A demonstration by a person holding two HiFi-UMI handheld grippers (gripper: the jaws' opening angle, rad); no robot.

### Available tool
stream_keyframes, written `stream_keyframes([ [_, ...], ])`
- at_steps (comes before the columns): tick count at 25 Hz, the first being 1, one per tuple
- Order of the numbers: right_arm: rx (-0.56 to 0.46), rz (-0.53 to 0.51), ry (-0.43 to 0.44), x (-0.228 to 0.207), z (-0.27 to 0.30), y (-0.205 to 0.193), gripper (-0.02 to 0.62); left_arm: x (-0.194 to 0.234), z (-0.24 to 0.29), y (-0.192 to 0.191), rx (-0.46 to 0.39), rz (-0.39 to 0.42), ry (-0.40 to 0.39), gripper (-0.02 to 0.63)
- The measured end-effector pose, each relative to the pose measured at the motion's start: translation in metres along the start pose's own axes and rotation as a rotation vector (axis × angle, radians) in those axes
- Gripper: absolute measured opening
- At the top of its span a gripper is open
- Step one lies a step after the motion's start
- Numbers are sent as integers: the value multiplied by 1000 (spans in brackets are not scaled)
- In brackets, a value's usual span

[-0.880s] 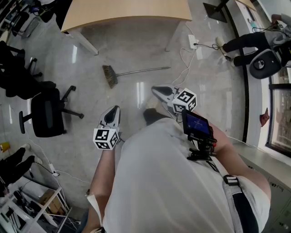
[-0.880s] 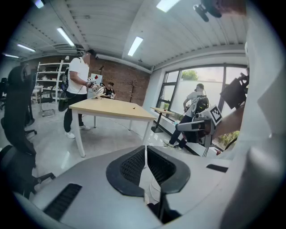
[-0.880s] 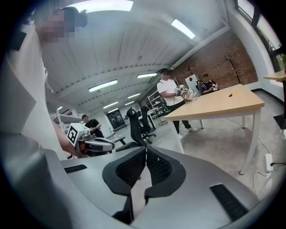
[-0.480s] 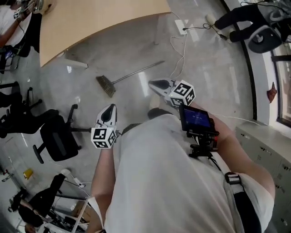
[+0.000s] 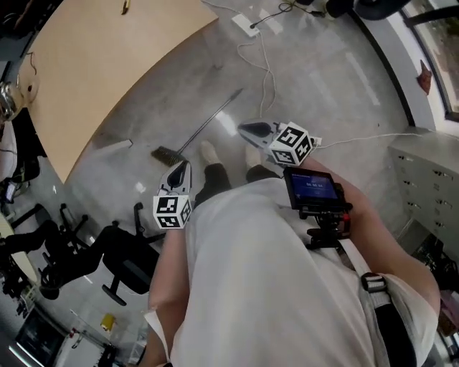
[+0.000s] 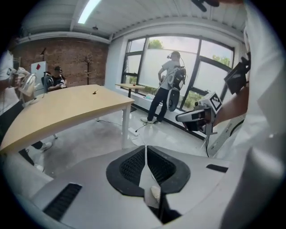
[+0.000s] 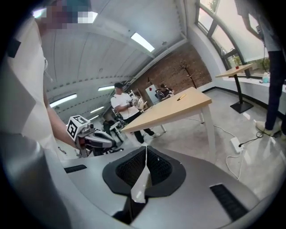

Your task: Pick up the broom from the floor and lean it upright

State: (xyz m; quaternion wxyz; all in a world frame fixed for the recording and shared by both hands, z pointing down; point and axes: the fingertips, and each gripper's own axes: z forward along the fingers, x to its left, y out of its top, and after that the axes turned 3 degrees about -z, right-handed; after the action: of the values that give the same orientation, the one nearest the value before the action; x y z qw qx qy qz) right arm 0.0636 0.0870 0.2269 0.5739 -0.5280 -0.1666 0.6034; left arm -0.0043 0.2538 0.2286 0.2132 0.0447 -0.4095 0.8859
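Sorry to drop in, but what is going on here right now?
A person in a white top stands over a broom that lies flat on the floor beside a wooden table. They hold the left gripper and the right gripper out in front, both with jaws shut and nothing between them. The broom is not yet picked up.

Daylight poured through the tall windows (image 6: 147, 62) and a ceiling strip (image 6: 89, 10) glowed, leaving pale glare on the polished floor (image 5: 337, 93). Both gripper views bulged, corners dark.
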Motion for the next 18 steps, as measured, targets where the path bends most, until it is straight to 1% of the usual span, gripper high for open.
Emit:
stream_keyframes([
  [5,-28,69,-159,-28,-8,0,18,14,46,17,63,106,-150,20],
  [8,-49,124,-266,-34,-12,-11,18,27,69,22,99,160,-236,20],
  [11,-68,189,-362,-40,-20,-27,18,35,91,21,151,207,-298,20],
  [14,-69,235,-408,-54,-27,-44,18,37,117,13,213,252,-330,20],
  [18,-51,272,-424,-78,-35,-74,18,28,153,-6,301,299,-361,20],
])
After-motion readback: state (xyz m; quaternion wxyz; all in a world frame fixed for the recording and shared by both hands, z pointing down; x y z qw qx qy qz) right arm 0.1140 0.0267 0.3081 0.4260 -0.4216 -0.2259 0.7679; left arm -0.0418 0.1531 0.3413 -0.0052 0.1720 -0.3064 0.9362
